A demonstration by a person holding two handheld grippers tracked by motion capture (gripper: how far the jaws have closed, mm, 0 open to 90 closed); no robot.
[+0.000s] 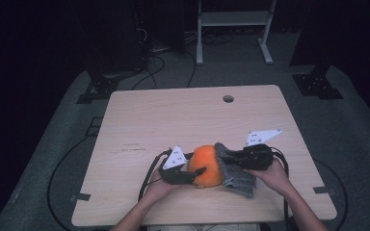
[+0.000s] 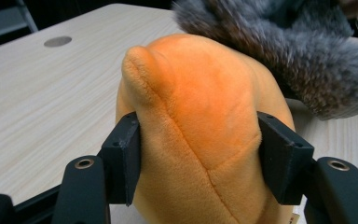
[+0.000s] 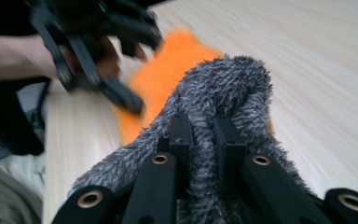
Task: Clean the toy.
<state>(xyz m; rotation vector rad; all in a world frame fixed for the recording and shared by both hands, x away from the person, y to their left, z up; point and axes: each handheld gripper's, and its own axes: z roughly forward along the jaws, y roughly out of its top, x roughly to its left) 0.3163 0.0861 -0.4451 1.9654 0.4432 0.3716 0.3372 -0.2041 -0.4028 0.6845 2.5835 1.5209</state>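
The orange plush toy [image 1: 206,165] sits on the near middle of the table [image 1: 139,120], and your left gripper [image 1: 196,174] clamps it from the left, both jaws pressed into its soft sides. The stuffing gives under the pads, so the toy may squirm out or roll if you pull sideways. The grey furry cloth [image 1: 233,169] lies against the toy's right side and drapes down to the tabletop. Your right gripper [image 1: 227,157] is clenched on a raised fold of that cloth, jaws nearly together with pile between them. You hold only a thin pinch; a sharp tug could strip the fold from the pads. If cloth and toy are joined or snagged, pulling them apart may drag the toy from the left grip. The trailing hem may catch under the toy.
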